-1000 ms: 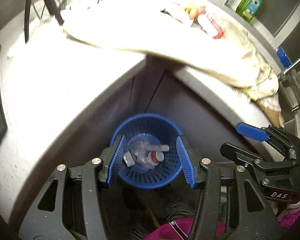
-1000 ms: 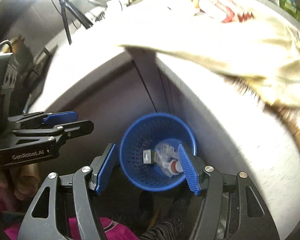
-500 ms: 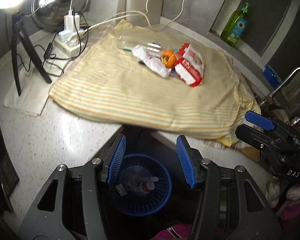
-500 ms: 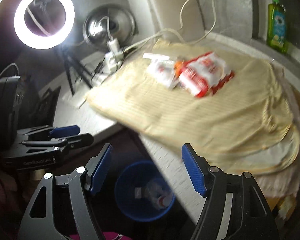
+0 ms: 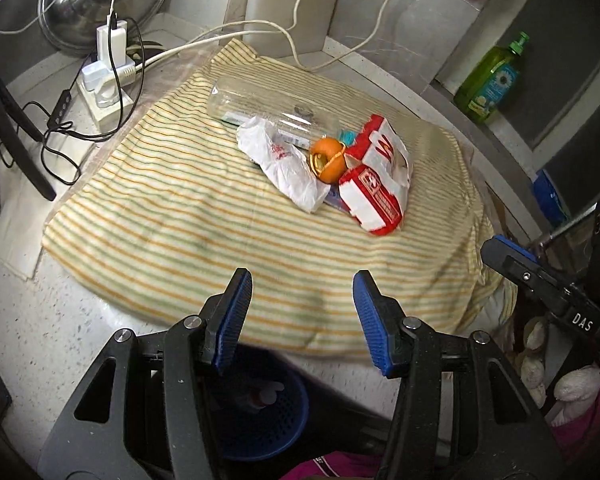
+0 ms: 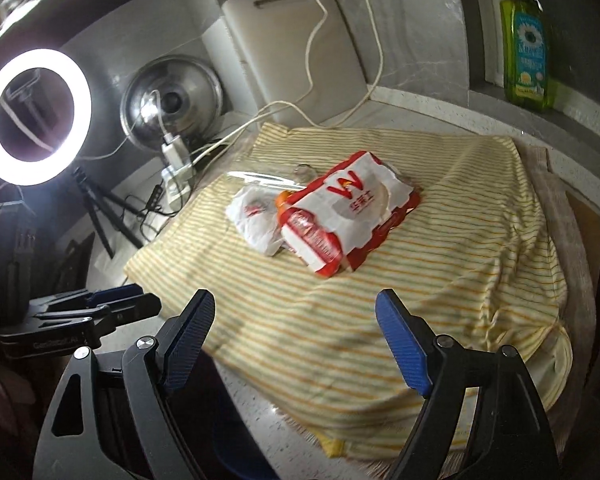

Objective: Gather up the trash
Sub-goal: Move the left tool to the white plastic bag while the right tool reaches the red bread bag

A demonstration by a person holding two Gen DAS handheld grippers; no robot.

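Change on record: a second ago both tools hung over the blue basket; both have since lifted and swung up to face the table. Judgement: one deposit is finished and the approach to the next item is under way. Left tool (image 5: 302, 316): released, jaws spread, nothing between them, poised over the near edge of the cloth. Right tool (image 6: 296, 344): likewise released and empty, jaws wide. Blue basket (image 5: 276, 420): perforated plastic, round, on the floor below the table edge, already holding a few pieces, dimly seen. Striped cloth (image 5: 188, 224): soft yellow-and-green woven fabric, rumpled, draped over the speckled stone table (image 5: 32, 320). Remaining trash, heaped at mid-cloth, well apart from both tools: clear plastic bottle (image 5: 268, 110), cylindrical, lying on its side at the back; white plastic bag (image 5: 284, 164), thin and crumpled; orange peel (image 5: 329, 159), rounded, hollowed, wedged between bag and wrappers; red-and-white food wrapper (image 5: 374, 194), glossy, boxy, nearest the tools; a larger red-and-white paper bag (image 5: 388, 148) behind it, creased, bearing a "W" mark. Judgement: crinkly light stuff, easily pinched but apt to slip; the bottle may roll. Also present: green soap bottle (image 6: 528, 48), ring light (image 6: 36, 116), steel lid (image 6: 172, 100).
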